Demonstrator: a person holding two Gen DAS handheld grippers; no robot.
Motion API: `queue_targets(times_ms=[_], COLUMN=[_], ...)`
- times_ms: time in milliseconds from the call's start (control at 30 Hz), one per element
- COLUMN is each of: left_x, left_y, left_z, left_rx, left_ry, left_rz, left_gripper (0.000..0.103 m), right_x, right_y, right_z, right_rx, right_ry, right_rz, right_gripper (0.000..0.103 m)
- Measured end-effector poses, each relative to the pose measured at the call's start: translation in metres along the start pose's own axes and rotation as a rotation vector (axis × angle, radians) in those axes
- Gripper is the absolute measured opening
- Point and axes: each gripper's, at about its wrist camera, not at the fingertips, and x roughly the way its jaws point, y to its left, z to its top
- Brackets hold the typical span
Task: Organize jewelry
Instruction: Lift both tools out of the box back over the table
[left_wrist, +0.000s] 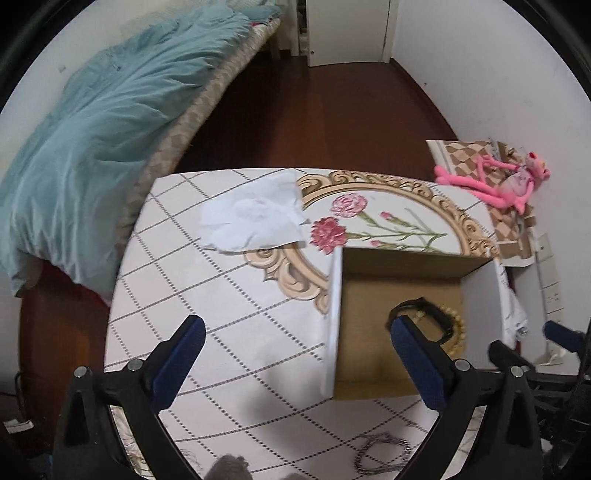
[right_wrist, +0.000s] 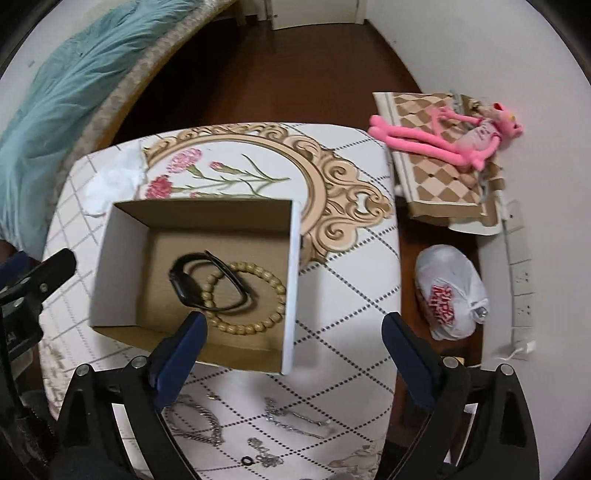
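An open cardboard box (right_wrist: 291, 266) stands on the patterned table (right_wrist: 351, 295); it also shows in the left wrist view (left_wrist: 336, 314). Inside lie a black wristband (right_wrist: 184, 286) and a wooden bead bracelet (right_wrist: 258, 325); the band (left_wrist: 439, 315) and beads (left_wrist: 460, 325) show in the left wrist view too. Silver chains (right_wrist: 295, 421) and a small black ring (right_wrist: 246, 460) lie on the table in front of the box. One chain (left_wrist: 380, 454) shows in the left wrist view. My left gripper (left_wrist: 297, 354) is open and empty left of the box. My right gripper (right_wrist: 293, 349) is open and empty above the box's near right corner.
A crumpled white tissue (left_wrist: 255, 218) lies at the table's far left. A bed with a teal quilt (left_wrist: 103, 147) stands to the left. A pink plush toy (right_wrist: 450, 133) lies on a checkered board to the right. A white plastic bag (right_wrist: 448, 291) sits on the floor.
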Motion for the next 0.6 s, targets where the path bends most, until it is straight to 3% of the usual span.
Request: queue_targets(times_ms=[333, 600], left_x=[-0.033, -0.083], left_y=[-0.001, -0.001], left_z=[-0.021, -0.042], left_rx=[0.018, 0.025], left_ry=[-0.065, -0.148], left_rz=[0.061, 0.06], left_gripper=[0.103, 0.103], right_x=[-0.019, -0.068], right_y=[0.001, 0.001], right_z=[-0.026, -0.051], right_rx=[0.045, 0.064], right_ry=[-0.053, -0.166], right_rz=[-0.016, -0.051], right_gripper=[0.097, 0.097])
